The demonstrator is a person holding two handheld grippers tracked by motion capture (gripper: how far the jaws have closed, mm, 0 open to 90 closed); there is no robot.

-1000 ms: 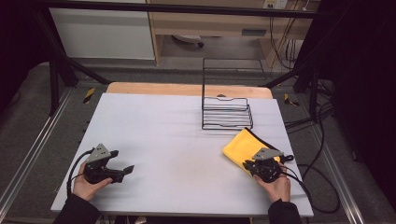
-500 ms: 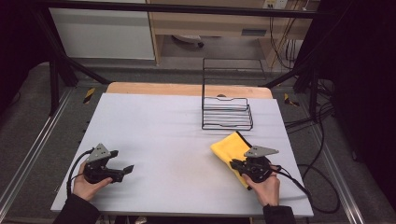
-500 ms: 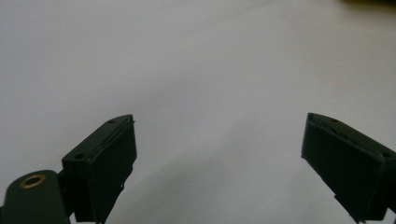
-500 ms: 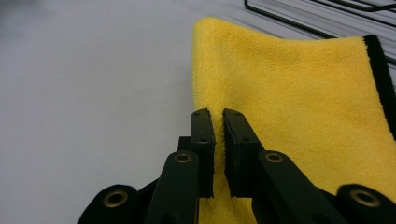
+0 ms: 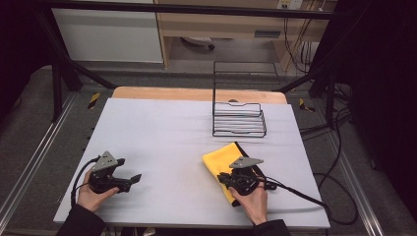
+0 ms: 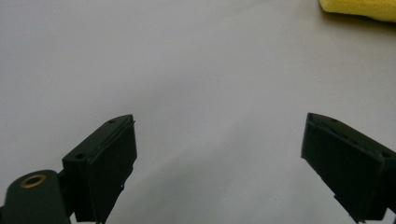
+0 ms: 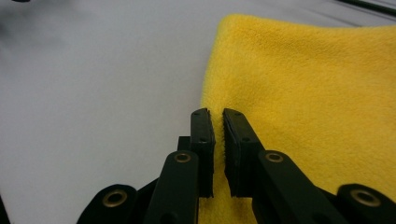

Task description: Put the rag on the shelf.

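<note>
Cloth (image 5: 220, 162) — bright yellow, fleecy, folded flat — pinched at its edge between right gripper (image 7: 217, 122) fingers.

Both grippers, left (image 5: 129, 180) and right (image 5: 223, 178), are black with brass rivets, grey three-cornered top plates and black cables; the sleeves (image 5: 81, 223) are dark.

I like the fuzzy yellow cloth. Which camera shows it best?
The right gripper view: the yellow cloth is close, its fuzz clear. The high view shows it small; the left gripper view catches a corner.
</note>
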